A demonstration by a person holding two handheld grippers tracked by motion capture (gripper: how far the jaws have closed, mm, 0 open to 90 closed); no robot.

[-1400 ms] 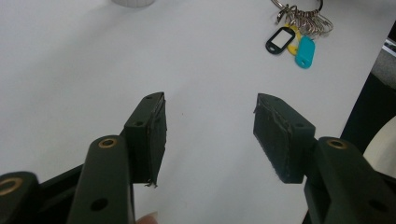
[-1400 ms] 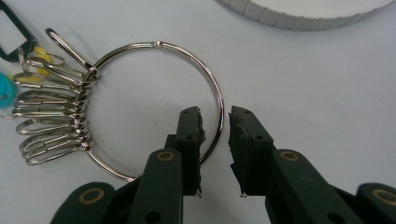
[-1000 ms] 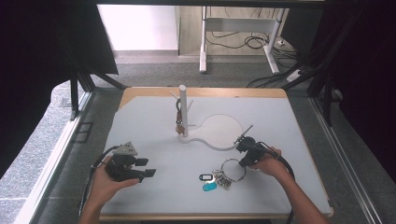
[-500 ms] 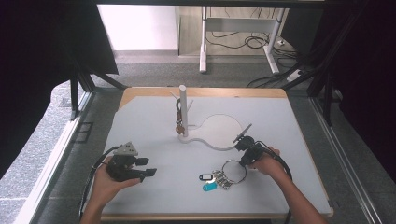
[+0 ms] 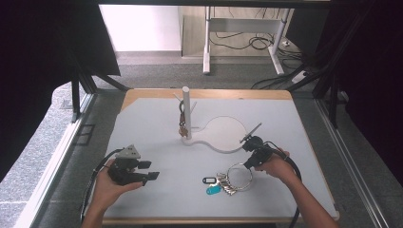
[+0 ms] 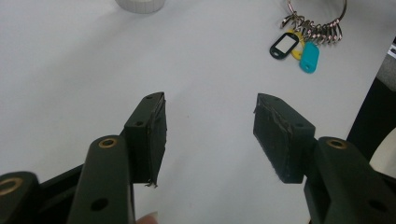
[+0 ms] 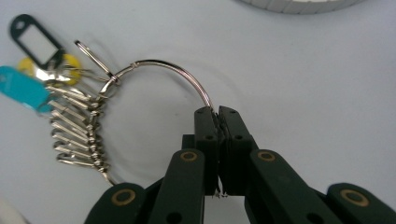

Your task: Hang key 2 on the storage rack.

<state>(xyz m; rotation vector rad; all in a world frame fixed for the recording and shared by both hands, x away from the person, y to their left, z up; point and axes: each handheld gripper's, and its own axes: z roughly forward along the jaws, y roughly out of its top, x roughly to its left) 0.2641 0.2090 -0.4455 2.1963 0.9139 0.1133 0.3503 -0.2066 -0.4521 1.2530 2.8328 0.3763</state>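
A large metal key ring [image 5: 240, 176] lies on the white table near the front, with several keys [image 7: 77, 135] and a black tag [image 7: 35, 39], a yellow tag and a teal tag [image 7: 23, 88] bunched on its left. My right gripper [image 7: 217, 112] is shut on the wire of the ring's right side; in the high view the right gripper [image 5: 248, 166] reaches the ring from the right. My left gripper [image 6: 210, 126] is open with nothing between its jaws. In the high view the left gripper [image 5: 151, 171] rests at the front left, pointing right toward the keys [image 6: 313, 30].
A white post [image 5: 186, 111] stands on a round white base plate [image 5: 223, 135] behind the ring, with a small bunch of keys [image 5: 182, 124] hanging on it. The table's wooden edge [image 5: 209, 93] runs along the back. Bare white surface lies between the two grippers.
The right hand has edged slightly toward the ring. The left hand and the keys have stayed where they were.
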